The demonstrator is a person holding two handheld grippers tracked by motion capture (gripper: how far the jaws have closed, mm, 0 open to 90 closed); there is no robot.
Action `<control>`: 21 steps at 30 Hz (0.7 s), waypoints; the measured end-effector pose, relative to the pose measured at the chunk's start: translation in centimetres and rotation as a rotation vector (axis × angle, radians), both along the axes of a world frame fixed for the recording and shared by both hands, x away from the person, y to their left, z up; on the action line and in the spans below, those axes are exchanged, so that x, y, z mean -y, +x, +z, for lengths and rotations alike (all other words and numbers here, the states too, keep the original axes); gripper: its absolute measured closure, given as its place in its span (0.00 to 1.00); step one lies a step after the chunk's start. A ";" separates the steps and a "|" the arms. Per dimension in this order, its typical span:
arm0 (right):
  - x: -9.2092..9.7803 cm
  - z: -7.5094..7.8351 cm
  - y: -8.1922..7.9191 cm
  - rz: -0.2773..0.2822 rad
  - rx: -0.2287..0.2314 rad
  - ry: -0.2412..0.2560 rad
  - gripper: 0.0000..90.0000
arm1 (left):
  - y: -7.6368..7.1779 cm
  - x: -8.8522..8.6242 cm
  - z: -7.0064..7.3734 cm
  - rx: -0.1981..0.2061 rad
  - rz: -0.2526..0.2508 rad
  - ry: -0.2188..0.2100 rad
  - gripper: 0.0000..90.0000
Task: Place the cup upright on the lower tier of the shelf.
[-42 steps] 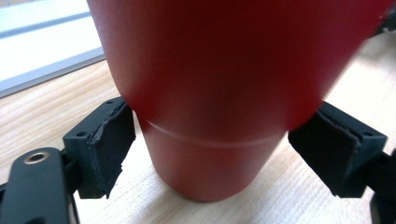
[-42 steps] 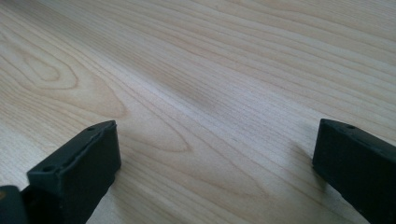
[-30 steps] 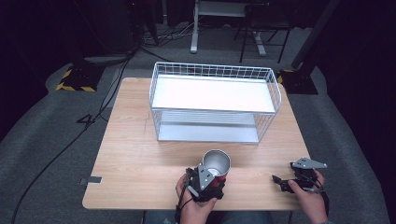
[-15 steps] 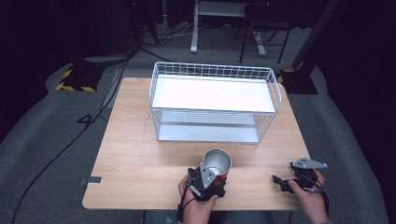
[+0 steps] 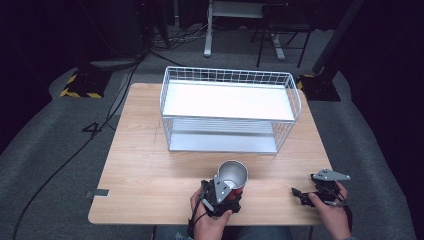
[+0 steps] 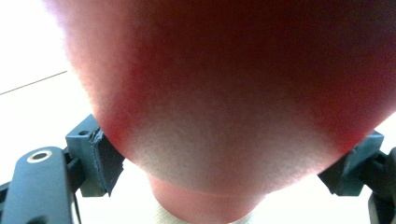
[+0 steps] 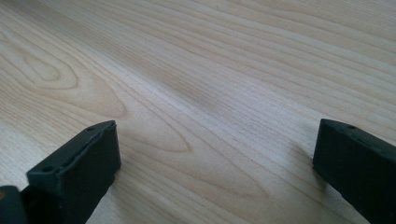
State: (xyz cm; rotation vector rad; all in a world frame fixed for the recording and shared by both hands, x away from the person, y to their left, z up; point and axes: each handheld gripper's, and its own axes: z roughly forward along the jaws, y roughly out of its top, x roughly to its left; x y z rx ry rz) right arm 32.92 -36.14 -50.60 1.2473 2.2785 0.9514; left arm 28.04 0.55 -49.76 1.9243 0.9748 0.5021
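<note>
The left gripper (image 5: 226,192) squeezes a red cup (image 5: 233,175) just in front of the wire basket (image 5: 230,107). It looks tight, though the close view is blurry. Lift slowly, keeping it upright. The right gripper (image 5: 306,195) waits wide open, right of the basket's front.

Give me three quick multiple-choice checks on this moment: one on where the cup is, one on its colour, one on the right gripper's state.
1. Where is the cup?
A. On the rack's top shelf
B. On the table, in front of the rack, between the left gripper's jaws
C. Beside the right gripper

2. What colour is the cup's outside?
A. Red
B. Blue
C. Green

3. How is the right gripper?
A. Shut on the cup
B. Shut on nothing
C. Open over bare table

Answers: 1 B, the left gripper flanks it near the rack; 2 A, red shows in the left gripper view; 3 C, jaws apart, bare wood between.
</note>
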 end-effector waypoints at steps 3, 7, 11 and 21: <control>0.0 0.0 0.0 0.000 0.000 0.000 0.01 | -0.1 0.0 0.1 -0.003 -0.006 0.008 0.18; 0.0 0.0 0.0 0.000 0.000 0.000 0.01 | -0.1 -0.2 0.5 -0.009 -0.015 0.005 0.18; 0.0 0.0 0.0 0.000 0.001 0.000 0.01 | 0.0 -0.5 1.0 -0.011 -0.030 -0.009 0.18; 0.0 0.0 0.0 -0.002 0.002 -0.001 0.01 | 1.1 -1.6 2.8 -0.010 -0.046 -0.019 0.19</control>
